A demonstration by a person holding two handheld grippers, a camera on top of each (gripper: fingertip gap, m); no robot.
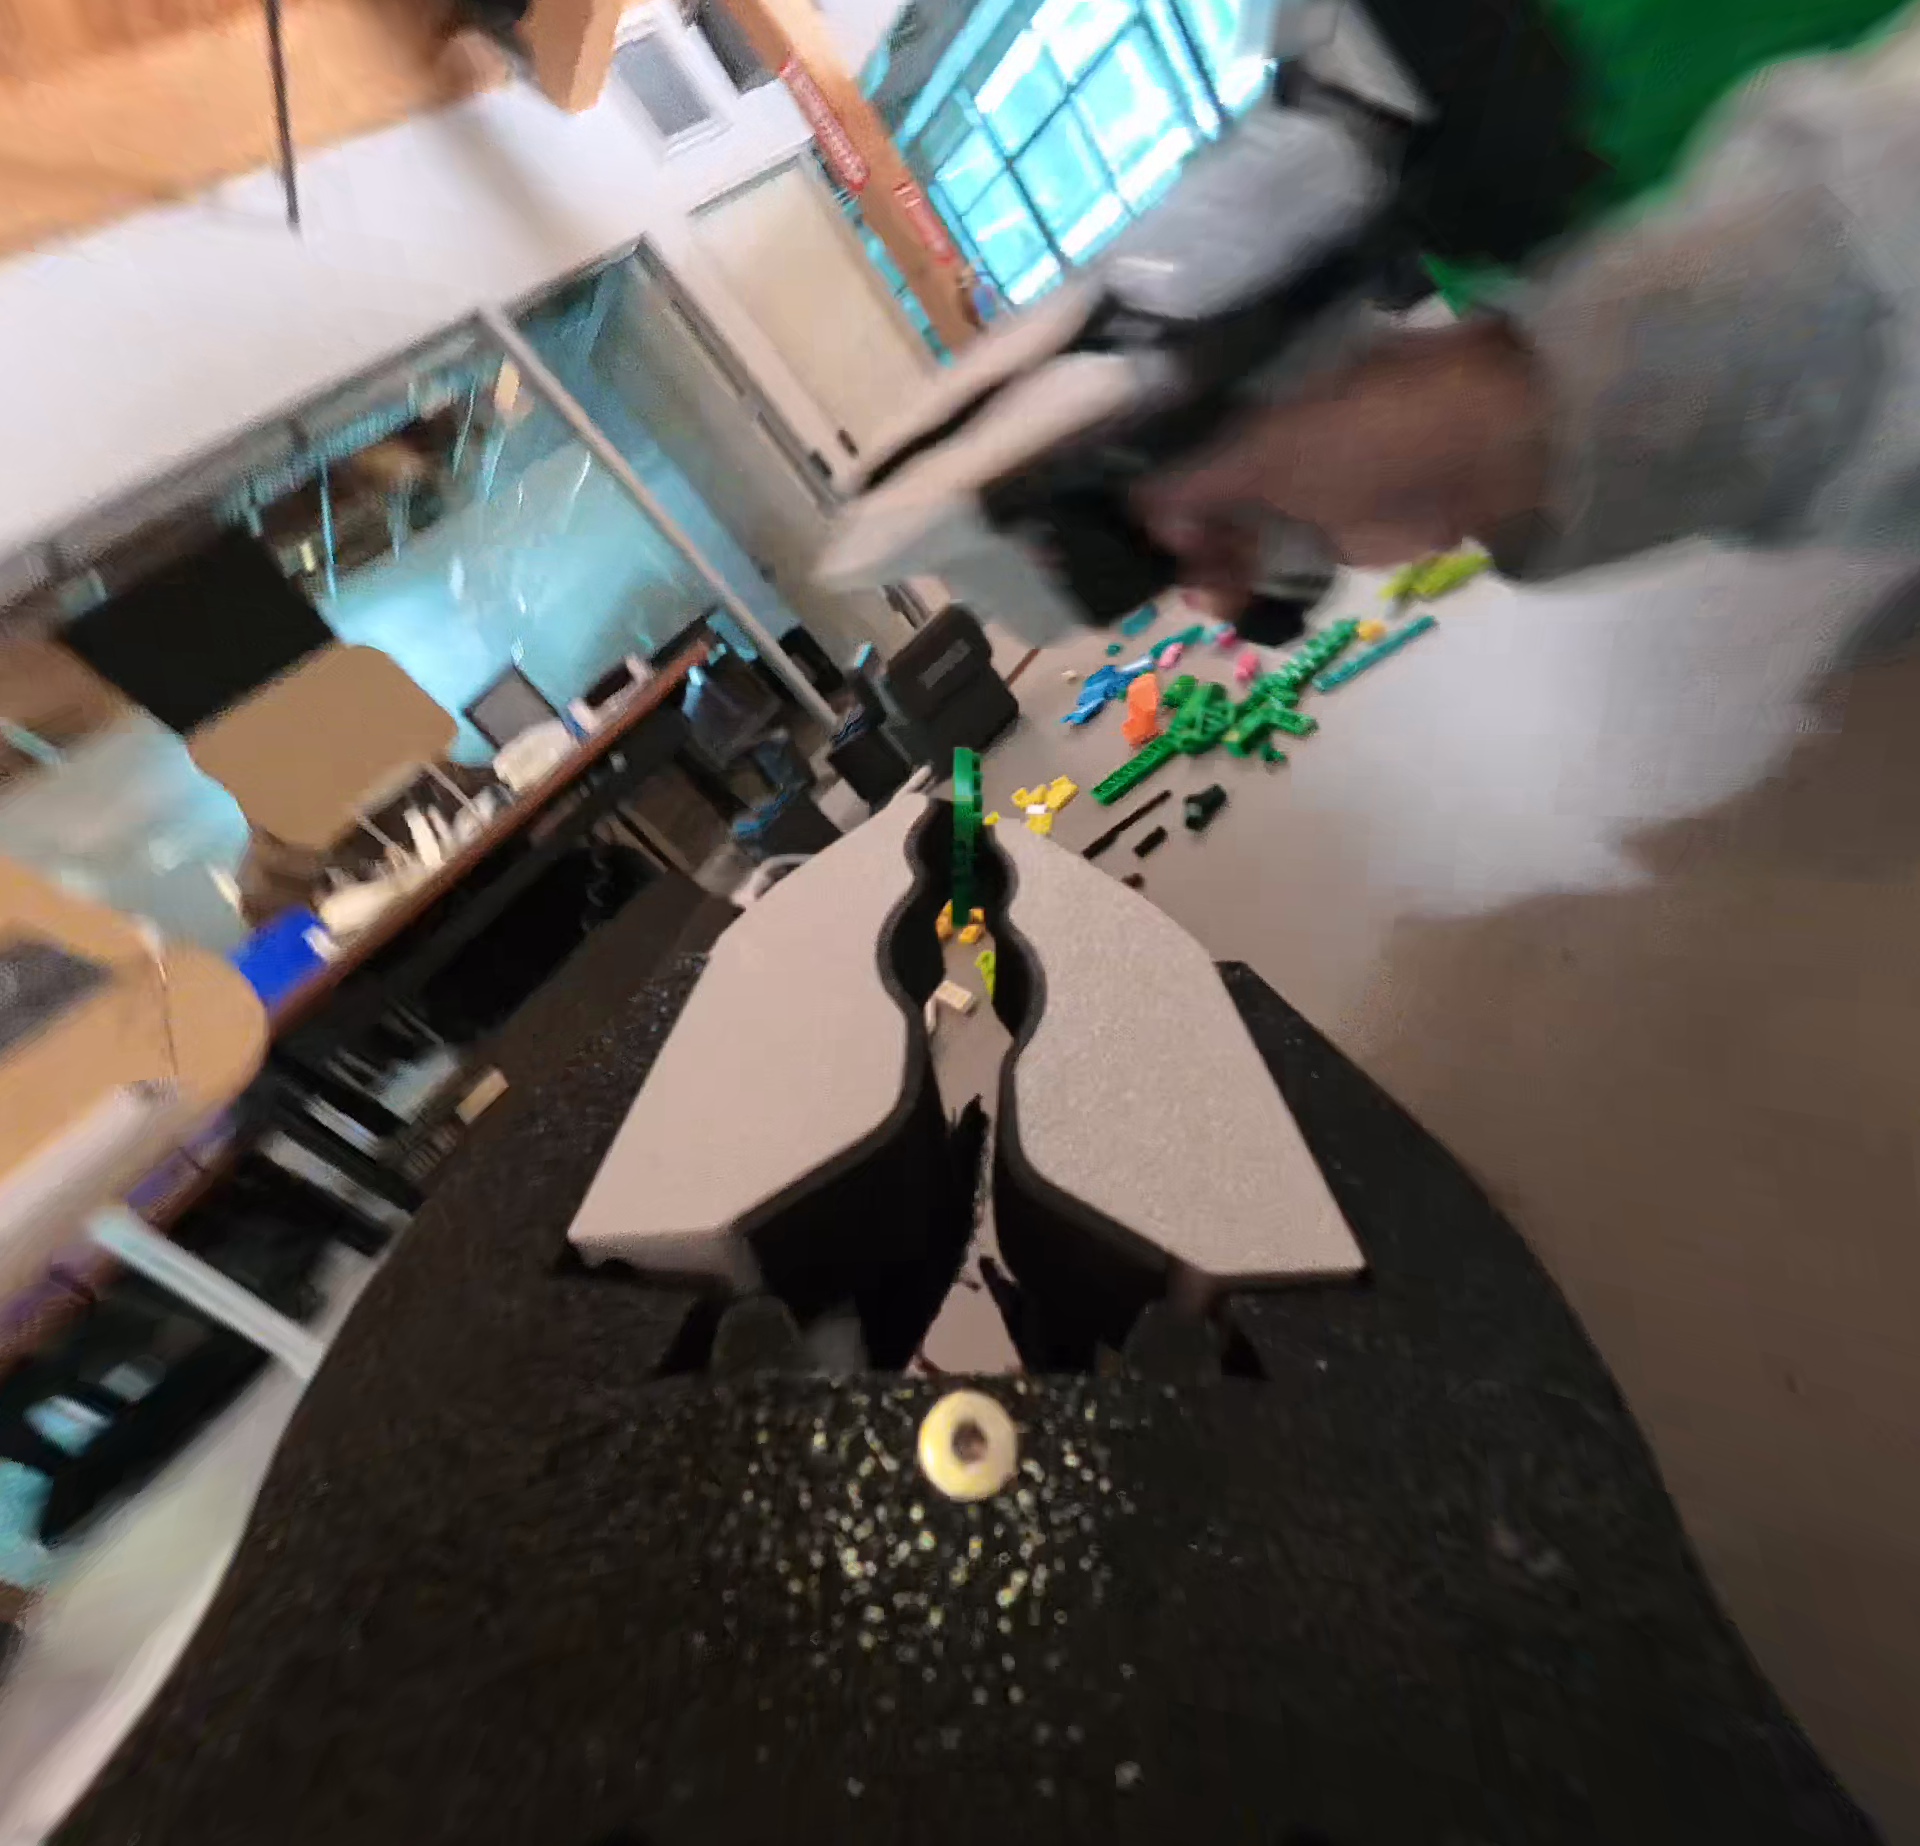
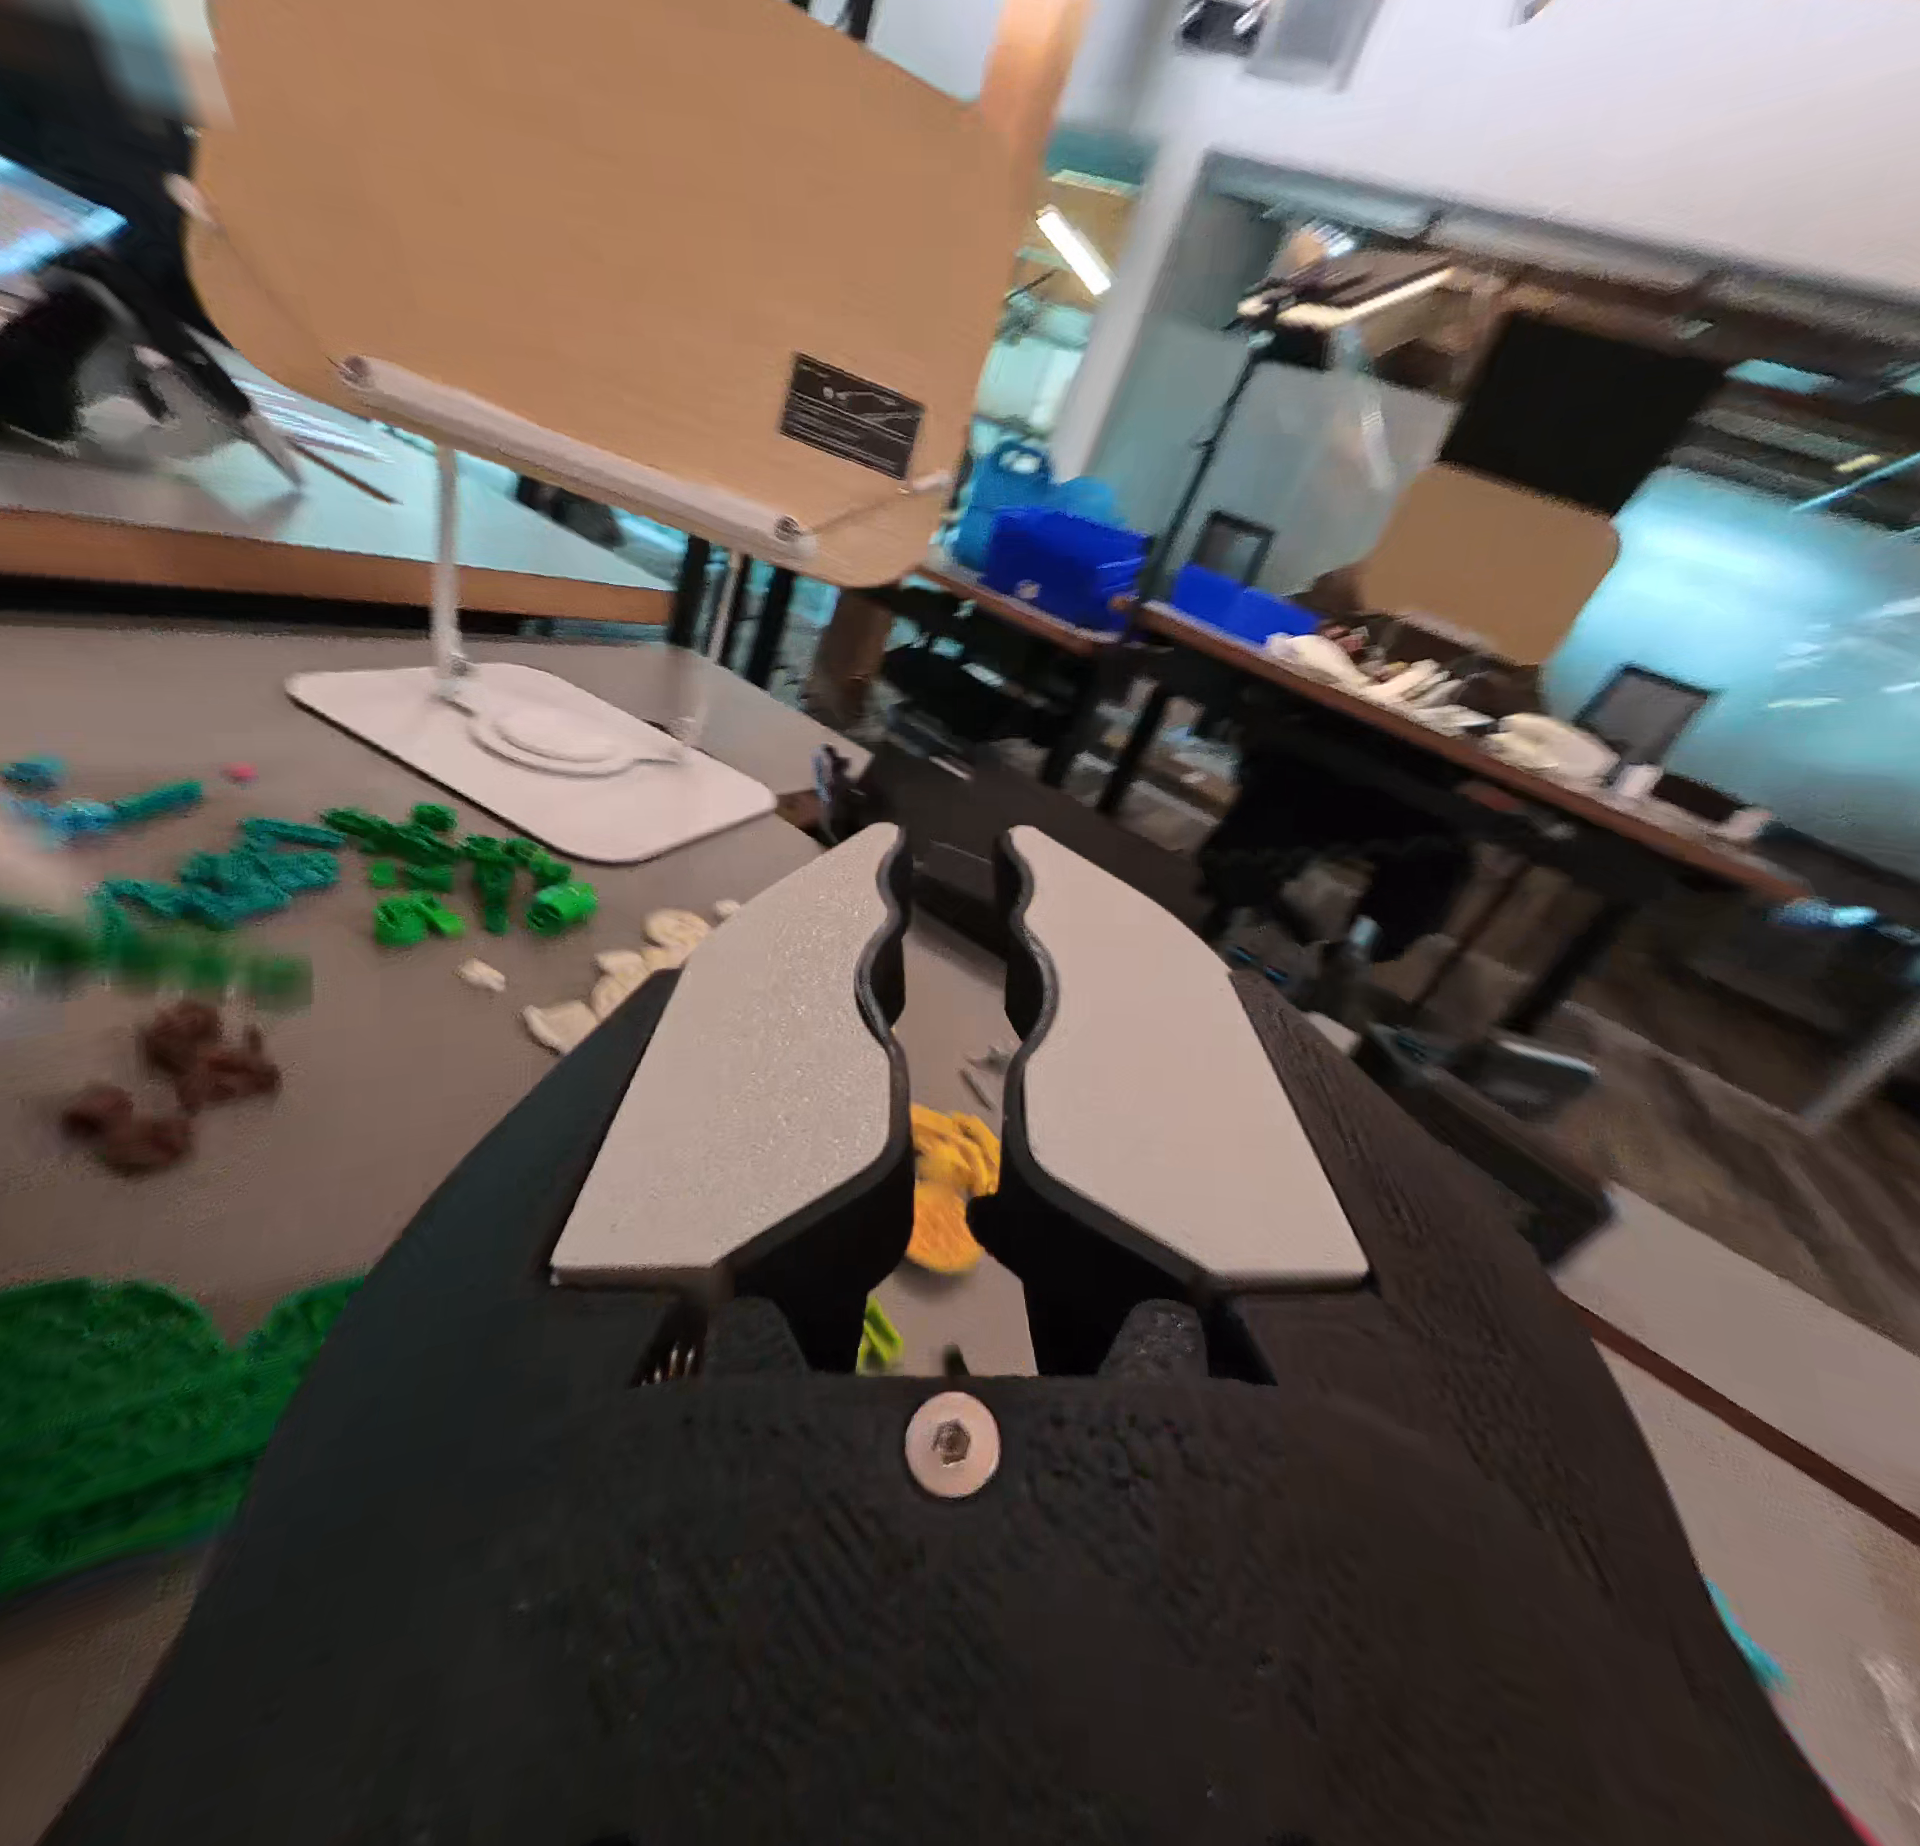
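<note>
Grey tabletop (image 2: pixel 436 1090) in an open workshop rm w/ glass partitions; bricks lie scattered all over it. Left gripper (image 1: pixel 961 851) is clenched on a thin green plate (image 1: pixel 966 820), seen edge-on and upright, studded, sticking out past the fingertips. Behind that plate: yellow bits (image 1: pixel 1044 799), then a green brick pile (image 1: pixel 1226 726). Right gripper (image 2: pixel 951 861) is released, jaws parted w/ nothing between; it hangs above yellow pieces (image 2: pixel 951 1173). Left of it a wooden board on white stand (image 2: pixel 540 747) carries a black label (image 2: pixel 852 414), text too blurred to read.

Matt grey table (image 2: pixel 416 1090), glossy plastic bricks (image 2: pixel 416 913).
</note>
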